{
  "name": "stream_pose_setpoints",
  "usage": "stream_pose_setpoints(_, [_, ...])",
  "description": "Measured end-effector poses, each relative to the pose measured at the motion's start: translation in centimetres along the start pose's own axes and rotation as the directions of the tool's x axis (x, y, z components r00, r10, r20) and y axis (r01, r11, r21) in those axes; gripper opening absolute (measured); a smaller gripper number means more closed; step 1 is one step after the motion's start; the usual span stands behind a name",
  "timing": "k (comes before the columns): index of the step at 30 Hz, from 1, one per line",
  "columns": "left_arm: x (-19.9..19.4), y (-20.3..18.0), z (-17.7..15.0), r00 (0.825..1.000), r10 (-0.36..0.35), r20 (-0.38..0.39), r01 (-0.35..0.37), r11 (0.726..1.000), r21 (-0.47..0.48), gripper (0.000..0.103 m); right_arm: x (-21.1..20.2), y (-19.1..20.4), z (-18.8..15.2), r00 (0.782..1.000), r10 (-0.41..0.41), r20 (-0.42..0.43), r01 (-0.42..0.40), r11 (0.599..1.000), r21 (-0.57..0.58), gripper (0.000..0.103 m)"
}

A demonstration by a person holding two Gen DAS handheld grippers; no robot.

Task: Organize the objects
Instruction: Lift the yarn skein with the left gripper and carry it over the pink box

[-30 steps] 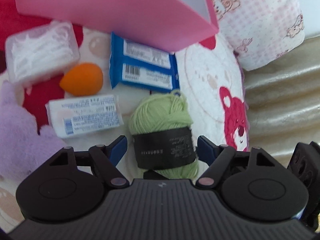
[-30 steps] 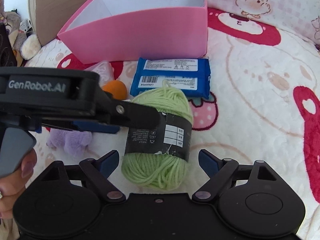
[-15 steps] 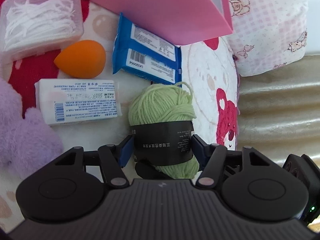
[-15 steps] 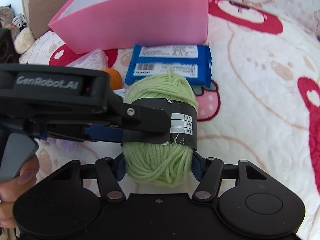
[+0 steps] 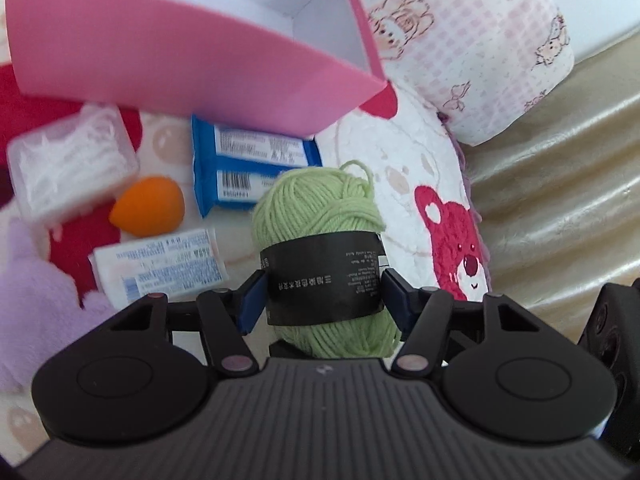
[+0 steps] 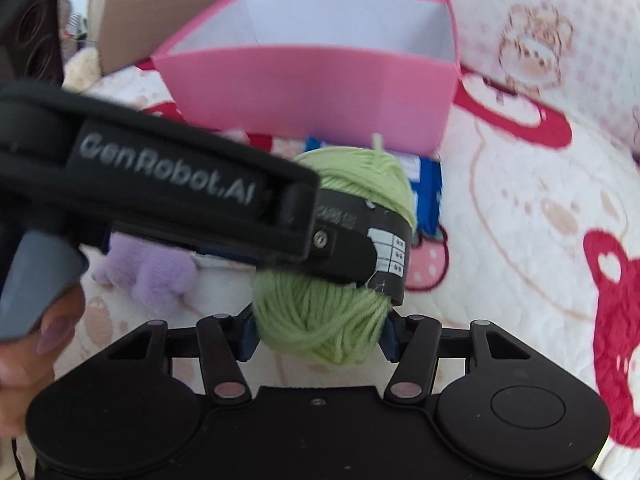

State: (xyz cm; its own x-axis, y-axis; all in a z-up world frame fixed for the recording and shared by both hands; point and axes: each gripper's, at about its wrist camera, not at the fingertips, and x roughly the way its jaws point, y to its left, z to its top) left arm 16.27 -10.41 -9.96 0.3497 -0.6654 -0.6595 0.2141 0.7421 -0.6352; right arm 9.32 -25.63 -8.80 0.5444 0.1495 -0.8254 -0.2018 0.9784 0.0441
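A green yarn ball (image 5: 320, 208) with a black paper band is held from two sides. My left gripper (image 5: 324, 300) is shut on the band, blue pads pressing both sides. From the other side my right gripper (image 6: 319, 336) clamps the yarn's (image 6: 340, 320) lower end; its jaws are closing, pads dug into the wool. The left gripper's black body (image 6: 192, 200) crosses the right wrist view. Just beyond the yarn stands an open pink box (image 5: 180, 60), seen empty in the right wrist view (image 6: 312, 96).
On the bear-print blanket lie a blue wipes pack (image 5: 240, 160), an orange sponge (image 5: 150, 206), a clear box of floss picks (image 5: 68, 160), a white tissue pack (image 5: 160, 268) and a purple plush (image 5: 32, 300). A pillow (image 5: 480, 40) sits to the right. A hand (image 6: 36, 340) holds the left gripper.
Both grippers went from open around the yarn to closed on it. The yarn has risen off the blanket and sits nearer the pink box.
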Motion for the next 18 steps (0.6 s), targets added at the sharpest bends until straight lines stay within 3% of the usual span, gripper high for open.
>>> stream_pose_setpoints(18, [-5.1,-2.3,0.3,0.997,0.002,0.081,-0.007,0.998,0.066,0.060,-3.8,2.5,-0.2,0.985,-0.024,0.170,0.033,0.998,-0.049,0.061])
